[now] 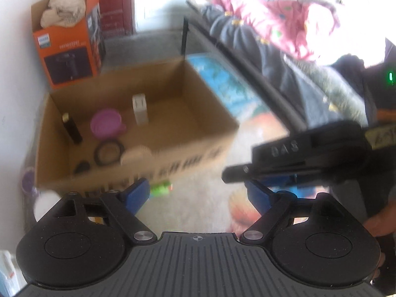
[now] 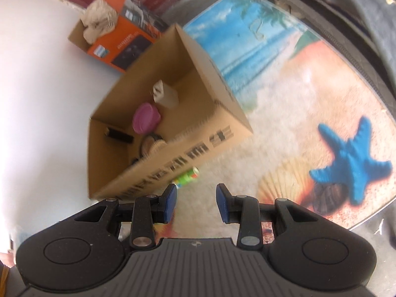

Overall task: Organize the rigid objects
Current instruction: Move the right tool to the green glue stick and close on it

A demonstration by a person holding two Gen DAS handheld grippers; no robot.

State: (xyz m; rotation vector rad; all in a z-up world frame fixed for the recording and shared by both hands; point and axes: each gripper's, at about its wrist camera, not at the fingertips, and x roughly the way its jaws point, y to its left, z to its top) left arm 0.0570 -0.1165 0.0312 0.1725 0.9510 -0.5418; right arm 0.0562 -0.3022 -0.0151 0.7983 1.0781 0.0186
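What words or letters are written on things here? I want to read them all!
"BAS": raised letters on the right gripper.
"PHILIPS", blurry, probably: white patch on the orange box.
Too blurred to read: black print on the cardboard box, smaller print on the orange box, and a yellow label on the right gripper.

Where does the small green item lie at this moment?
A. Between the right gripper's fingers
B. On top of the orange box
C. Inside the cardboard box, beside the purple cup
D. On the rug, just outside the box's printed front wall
D: the green item lies on the rug against the outside of the cardboard box, while the right gripper holds nothing.
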